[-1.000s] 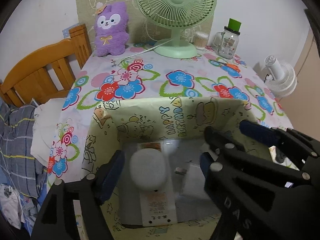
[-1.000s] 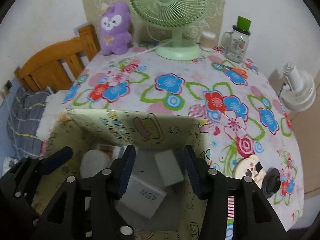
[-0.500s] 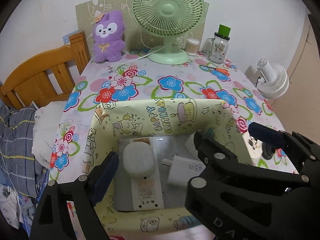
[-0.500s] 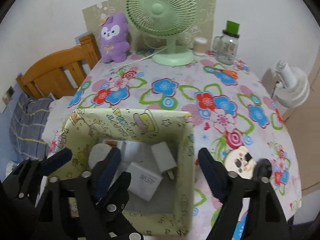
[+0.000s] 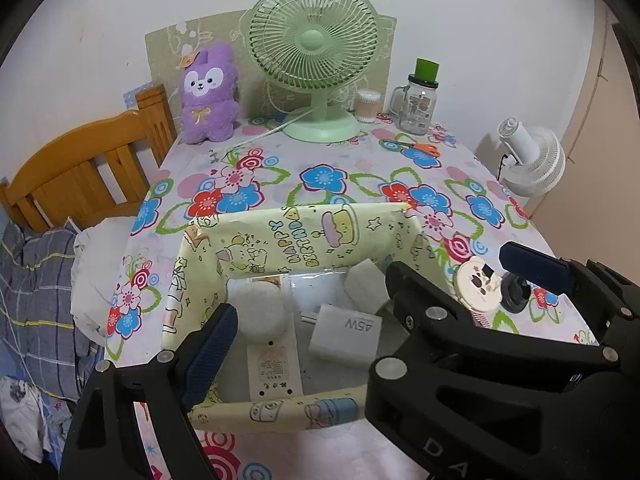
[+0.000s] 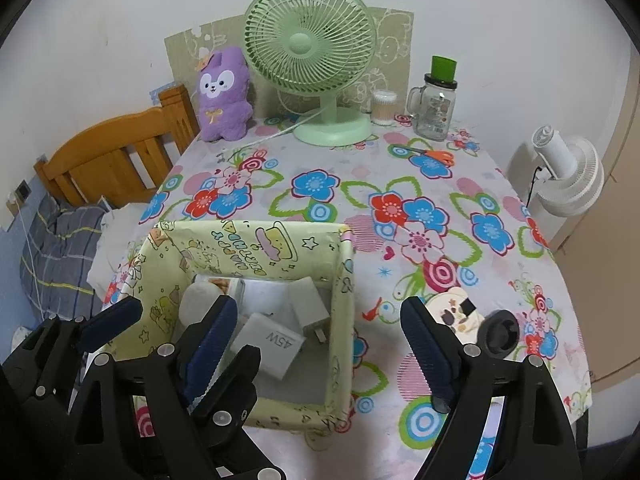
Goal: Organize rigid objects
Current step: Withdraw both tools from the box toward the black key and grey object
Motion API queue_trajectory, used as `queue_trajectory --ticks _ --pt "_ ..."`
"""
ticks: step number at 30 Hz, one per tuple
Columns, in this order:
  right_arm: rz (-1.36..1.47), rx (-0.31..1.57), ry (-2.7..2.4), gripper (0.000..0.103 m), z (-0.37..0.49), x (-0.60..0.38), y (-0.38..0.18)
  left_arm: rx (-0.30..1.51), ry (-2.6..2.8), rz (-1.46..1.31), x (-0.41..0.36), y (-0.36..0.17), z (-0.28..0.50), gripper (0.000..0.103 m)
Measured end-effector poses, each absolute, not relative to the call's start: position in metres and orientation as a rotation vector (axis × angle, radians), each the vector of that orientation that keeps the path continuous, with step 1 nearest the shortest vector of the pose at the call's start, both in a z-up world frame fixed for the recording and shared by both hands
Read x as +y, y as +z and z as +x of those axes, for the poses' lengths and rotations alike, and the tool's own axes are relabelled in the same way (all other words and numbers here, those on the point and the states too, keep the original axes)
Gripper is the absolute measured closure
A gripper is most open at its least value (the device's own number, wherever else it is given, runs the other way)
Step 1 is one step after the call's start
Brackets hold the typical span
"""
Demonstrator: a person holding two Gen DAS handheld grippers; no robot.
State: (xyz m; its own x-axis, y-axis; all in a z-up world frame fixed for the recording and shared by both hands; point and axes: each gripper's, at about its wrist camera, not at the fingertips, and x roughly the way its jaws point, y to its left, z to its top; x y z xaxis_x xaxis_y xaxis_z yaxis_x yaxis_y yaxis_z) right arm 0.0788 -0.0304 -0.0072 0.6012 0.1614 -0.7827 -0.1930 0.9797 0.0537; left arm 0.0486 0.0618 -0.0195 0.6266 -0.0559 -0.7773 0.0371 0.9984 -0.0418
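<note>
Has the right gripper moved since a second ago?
Yes. The right gripper has pulled up and back out of the yellow box, and the green fan looks farther away.

From my left camera, my right gripper [image 5: 448, 276] covered the box's [image 5: 280, 236] right wall and part of the small white charger [image 5: 362, 280] behind it. From my right camera, my left gripper [image 6: 176, 320] hid the box's near left corner and the lower part of the round white case [image 6: 196, 300]. The print on the flat card [image 5: 274, 364] under that case was too small to read.
</note>
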Motion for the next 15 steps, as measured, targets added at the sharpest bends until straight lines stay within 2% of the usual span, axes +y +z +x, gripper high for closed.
queue_trajectory --ticks 15 --pt "-0.017 0.877 0.181 0.015 0.062 -0.062 0.002 0.864 -0.069 -0.001 0.031 -0.01 0.035 0.013"
